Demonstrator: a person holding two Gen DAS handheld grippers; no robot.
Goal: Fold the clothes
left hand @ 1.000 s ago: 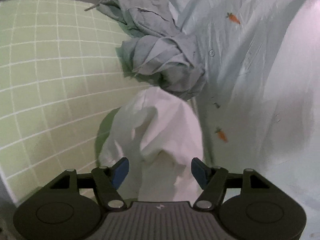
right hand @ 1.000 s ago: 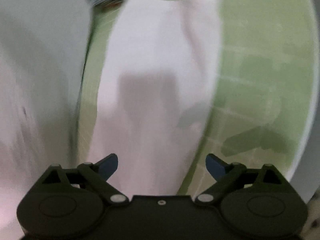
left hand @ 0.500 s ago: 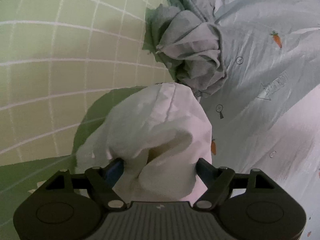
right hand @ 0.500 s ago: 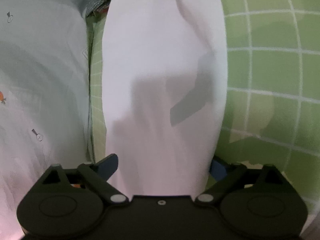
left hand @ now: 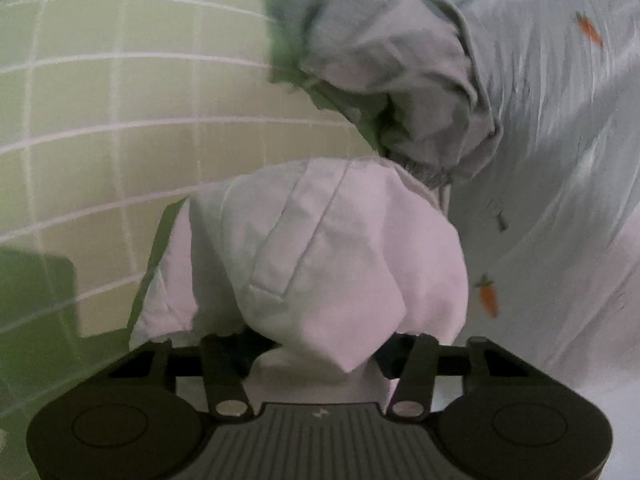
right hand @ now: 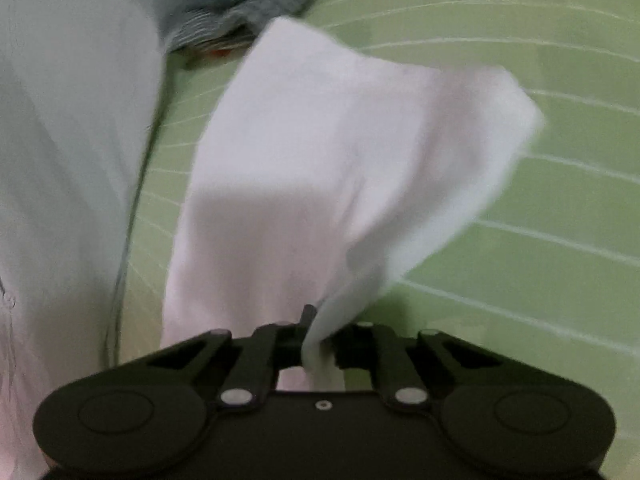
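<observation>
Both my grippers have hold of the white garment point(left hand: 320, 248) on the green checked sheet point(left hand: 100, 128).

My right gripper point(right hand: 320, 344) is closing, its jaws nearly together and pinching a thin fold of the white cloth, which fans out ahead across the sheet. My left gripper point(left hand: 320, 354) is closing too, jaws half apart around a thick bunch of the same garment; its pads are hidden under the cloth. A crumpled grey garment point(left hand: 392, 80) lies just beyond, touching a pale blue carrot-print fabric point(left hand: 560, 160).
</observation>
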